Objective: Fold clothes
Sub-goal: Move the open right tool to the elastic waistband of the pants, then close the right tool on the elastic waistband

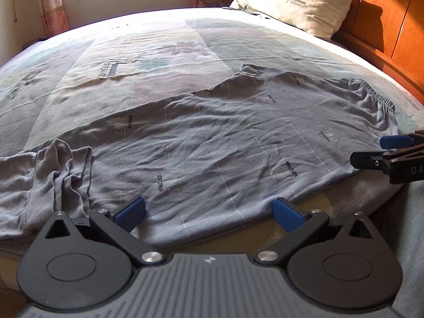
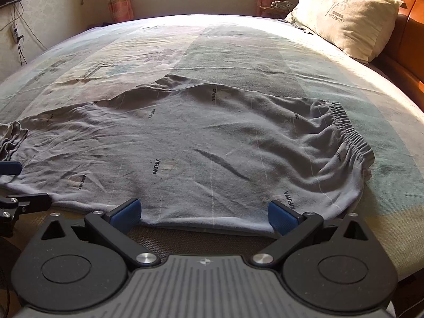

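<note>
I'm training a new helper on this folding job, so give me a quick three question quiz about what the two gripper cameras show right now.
1. True or false: the grey trousers lie spread out on the bed.
2. The left gripper is: A open, B shut on cloth, C out of view.
3. Fill in: the trousers' elastic waistband lies toward the ___ end of the bed.

Key:
1. True.
2. A; the right gripper is open too.
3. Pillow, by the wooden headboard.

A patterned bedsheet (image 2: 238, 53), a cream pillow (image 2: 344, 16) — wooden headboard (image 1: 392, 26) behind.
</note>
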